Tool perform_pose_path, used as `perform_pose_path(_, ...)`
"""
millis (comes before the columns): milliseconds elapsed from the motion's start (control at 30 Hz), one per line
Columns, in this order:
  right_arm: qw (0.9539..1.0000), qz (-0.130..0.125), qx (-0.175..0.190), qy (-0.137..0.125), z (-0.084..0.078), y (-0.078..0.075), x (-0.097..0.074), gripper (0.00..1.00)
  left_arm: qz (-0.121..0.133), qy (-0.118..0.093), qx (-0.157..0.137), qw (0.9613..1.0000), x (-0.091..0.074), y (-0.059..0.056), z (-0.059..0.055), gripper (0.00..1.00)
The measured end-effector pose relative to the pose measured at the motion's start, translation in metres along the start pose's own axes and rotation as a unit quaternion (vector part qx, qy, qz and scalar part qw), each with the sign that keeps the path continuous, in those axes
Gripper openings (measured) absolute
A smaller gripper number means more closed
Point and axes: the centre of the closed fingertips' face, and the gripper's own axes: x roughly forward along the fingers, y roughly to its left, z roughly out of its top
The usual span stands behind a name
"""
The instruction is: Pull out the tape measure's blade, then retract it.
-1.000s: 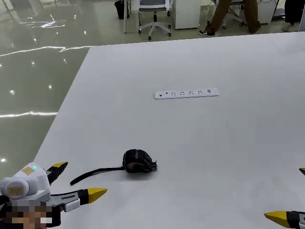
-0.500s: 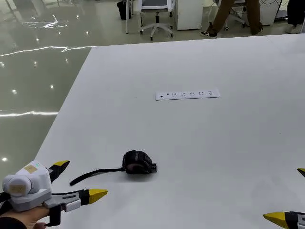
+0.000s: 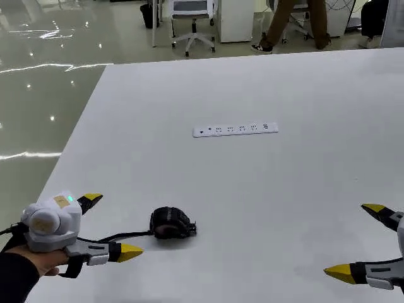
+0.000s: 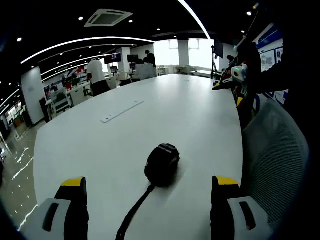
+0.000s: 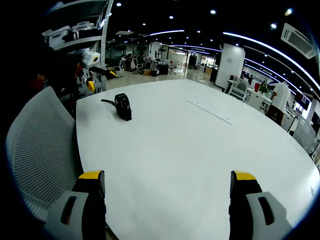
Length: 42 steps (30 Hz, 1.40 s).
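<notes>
The broad white rectangular counter carries very little, so there is plenty of bare surface to the right of the work and farther away across it. Its left edge runs close by the left gripper, with glossy floor beyond, and the near edge is close too; a blade drawn rightward or away would have the most room.

The left gripper, white-bodied with yellow-tipped jaws, is released, its jaws spread wide and holding nothing. The right gripper is likewise spread and empty, well apart at the near right.

A long white plastic power strip lies farther up the counter, well apart from everything else.

The small black rounded tape measure rests on the counter near its left side, just ahead of the left gripper and in line with the gap between its jaws. No blade is drawn, so I judge the task not yet begun: grasping, pulling and retracting all remain.

Its thin black wrist strap trails back toward the left gripper.
</notes>
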Motion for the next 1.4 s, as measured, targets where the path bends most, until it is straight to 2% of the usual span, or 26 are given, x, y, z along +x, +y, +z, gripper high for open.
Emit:
perform_pose_path(67,0.9999,0.009,-0.012,-0.004,0.009,0.002,0.006,1.00,-0.016,0.010,0.018,0.9996,0.008,0.000,0.006,0.99)
perform_pose_path(200,0.9996,0.017,-0.024,-0.006,0.019,-0.001,0.017,1.00,-0.061,0.035,0.037,0.9968,0.023,-0.008,0.015,0.88)
perform_pose_path(267,0.9993,0.023,-0.027,-0.010,0.024,-0.003,0.025,1.00,-0.072,0.043,0.066,0.9943,0.032,-0.010,0.021,0.89)
perform_pose_path(367,0.9983,0.040,-0.040,-0.011,0.031,-0.003,0.037,1.00,-0.097,0.067,0.098,0.9881,0.045,-0.016,0.022,0.89)
perform_pose_path(467,0.9973,0.055,-0.048,-0.014,0.041,-0.002,0.051,1.00,-0.129,0.099,0.121,0.9792,0.058,-0.017,0.016,0.81)
perform_pose_path(533,0.9968,0.061,-0.051,-0.015,0.046,-0.001,0.058,1.00,-0.129,0.107,0.134,0.9767,0.066,-0.017,0.015,0.75)
perform_pose_path(633,0.9953,0.075,-0.059,-0.018,0.055,0.003,0.071,1.00,-0.146,0.135,0.145,0.9692,0.075,-0.020,0.006,0.70)
perform_pose_path(700,0.9943,0.084,-0.064,-0.018,0.058,0.007,0.077,1.00,-0.157,0.139,0.153,0.9657,0.080,-0.022,0.003,0.62)
perform_pose_path(733,0.9935,0.090,-0.066,-0.018,0.059,0.009,0.081,1.00,-0.170,0.145,0.161,0.9614,0.081,-0.027,0.002,0.58)
perform_pose_path(767,0.9928,0.096,-0.070,-0.019,0.061,0.012,0.083,1.00,-0.177,0.147,0.165,0.9590,0.082,-0.029,0.001,0.56)
perform_pose_path(933,0.9884,0.125,-0.085,-0.016,0.065,0.023,0.103,1.00,-0.181,0.162,0.176,0.9537,0.095,-0.032,-0.002,0.53)
perform_pose_path(1000,0.9867,0.136,-0.088,-0.014,0.068,0.027,0.113,0.98,-0.195,0.170,0.184,0.9484,0.097,-0.035,-0.003,0.45)
perform_pose_path(1100,0.9845,0.151,-0.087,-0.014,0.077,0.036,0.128,0.97,-0.196,0.185,0.184,0.9452,0.106,-0.035,-0.008,0.42)
perform_pose_path(1167,0.9818,0.167,-0.090,-0.010,0.081,0.045,0.141,0.96,-0.197,0.203,0.188,0.9406,0.108,-0.035,-0.014,0.40)
perform_pose_path(1200,0.9796,0.176,-0.096,-0.005,0.080,0.050,0.145,0.95,-0.203,0.213,0.187,0.9373,0.107,-0.036,-0.017,0.31)
perform_pose_path(1267,0.9745,0.198,-0.106,0.003,0.083,0.063,0.155,0.91,-0.198,0.209,0.192,0.9381,0.109,-0.034,-0.016,0.31)
perform_pose_path(1300,0.9732,0.202,-0.109,0.007,0.084,0.068,0.161,0.91,-0.197,0.215,0.179,0.9396,0.109,-0.033,-0.017,0.31)
perform_pose_path(1400,0.9680,0.219,-0.121,0.012,0.086,0.082,0.174,0.91,-0.196,0.215,0.196,0.9365,0.109,-0.036,-0.018,0.30)
